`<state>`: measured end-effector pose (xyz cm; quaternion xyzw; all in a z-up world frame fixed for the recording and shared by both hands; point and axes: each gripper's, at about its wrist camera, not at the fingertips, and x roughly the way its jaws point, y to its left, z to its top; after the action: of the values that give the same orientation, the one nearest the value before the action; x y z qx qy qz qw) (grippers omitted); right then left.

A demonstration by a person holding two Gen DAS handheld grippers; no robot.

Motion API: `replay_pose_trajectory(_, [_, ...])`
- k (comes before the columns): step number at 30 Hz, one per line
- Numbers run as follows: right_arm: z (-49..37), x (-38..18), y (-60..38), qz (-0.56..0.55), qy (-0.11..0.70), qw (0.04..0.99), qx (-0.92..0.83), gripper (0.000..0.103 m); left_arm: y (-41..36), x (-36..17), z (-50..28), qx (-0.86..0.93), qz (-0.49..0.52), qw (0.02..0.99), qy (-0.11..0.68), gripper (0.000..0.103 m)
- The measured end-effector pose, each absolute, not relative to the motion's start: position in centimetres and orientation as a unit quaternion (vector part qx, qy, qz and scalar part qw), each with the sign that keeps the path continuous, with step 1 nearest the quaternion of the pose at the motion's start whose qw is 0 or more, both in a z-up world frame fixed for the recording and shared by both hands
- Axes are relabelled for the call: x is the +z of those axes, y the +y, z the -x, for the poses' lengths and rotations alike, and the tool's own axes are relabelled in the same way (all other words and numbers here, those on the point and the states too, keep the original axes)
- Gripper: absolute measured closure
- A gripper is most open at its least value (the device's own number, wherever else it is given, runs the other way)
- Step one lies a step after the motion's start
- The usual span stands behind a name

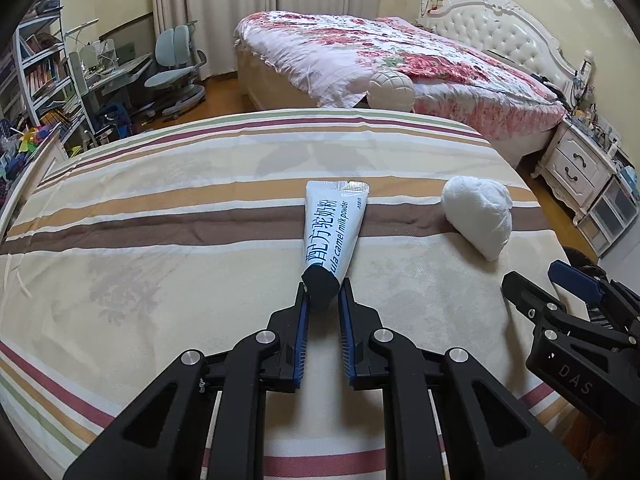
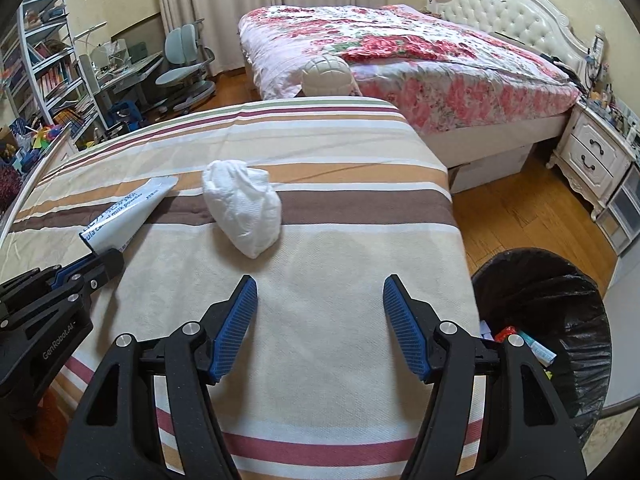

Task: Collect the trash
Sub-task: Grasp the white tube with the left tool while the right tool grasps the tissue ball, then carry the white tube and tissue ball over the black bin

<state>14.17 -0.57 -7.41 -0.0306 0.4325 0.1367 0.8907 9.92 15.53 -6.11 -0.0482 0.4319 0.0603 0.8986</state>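
Left gripper [image 1: 323,289] pinching the dark near end of the milk powder sachet [image 1: 334,229], pads pressed onto its two sides
Sachet lying on the striped bedcover [image 1: 160,208], long axis running straight away from the left gripper, crimped far end pointing toward the flowered bed [image 1: 400,56]
Right gripper [image 2: 320,280] spread wide, nothing between the pads, hovering over bare cover
Crumpled white tissue [image 2: 242,212] resting ahead and a little left of the right gripper, just beside the sachet, nearer to the right hand than to the left
Black-lined bin [image 2: 560,304] standing off the bed's edge, on the right gripper's right side, already holding some wrappers
Likely next: carry the sachet rightward across the cover, past the right gripper, to reach the bin
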Motion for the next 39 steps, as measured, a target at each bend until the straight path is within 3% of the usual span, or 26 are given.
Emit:
replay_pose_trajectory(3, [-14.4, -7.4, 0.1, 0.036, 0.432, 0.89, 0.142, 0.038, 16.2, -6.2, -9.5, 0.064, 0.054, 0.898, 0.431, 0.085])
replay_pose_trajectory(6, [-14.8, -7.3, 1.0, 0.04, 0.432, 0.889, 0.146, 0.038, 16.3, -6.0, -9.2, 0.062, 0.055, 0.9, 0.429, 0.067])
replay_pose_trajectory(8, [-15.2, -7.3, 1.4, 0.041, 0.432, 0.889, 0.148, 0.038, 16.2, -5.8, -9.0, 0.062, 0.052, 0.902, 0.423, 0.049])
replay_pose_trajectory(16, [-16.6, -7.3, 2.7, 0.046, 0.433, 0.888, 0.148, 0.038, 16.5, -5.3, -10.2, 0.065, 0.044, 0.908, 0.412, 0.04])
replay_pose_trajectory(28, [-17.4, -7.4, 3.6, 0.048, 0.433, 0.889, 0.143, 0.041, 17.9, -6.4, -12.5, 0.07, 0.056, 0.894, 0.439, 0.04])
replay_pose_trajectory(34, [-17.4, -7.3, 4.0, 0.059, 0.428, 0.889, 0.149, 0.064, 17.4, -6.5, -12.2, 0.063, 0.034, 0.898, 0.435, 0.06])
replay_pose_trajectory(36, [-17.3, -7.2, 4.1, 0.061, 0.427, 0.89, 0.149, 0.065, 17.3, -6.4, -12.0, 0.061, 0.027, 0.899, 0.432, 0.069])
replay_pose_trajectory(39, [-17.0, -7.1, 4.0, 0.057, 0.427, 0.89, 0.152, 0.067, 17.2, -6.4, -11.9, 0.058, 0.023, 0.9, 0.43, 0.074])
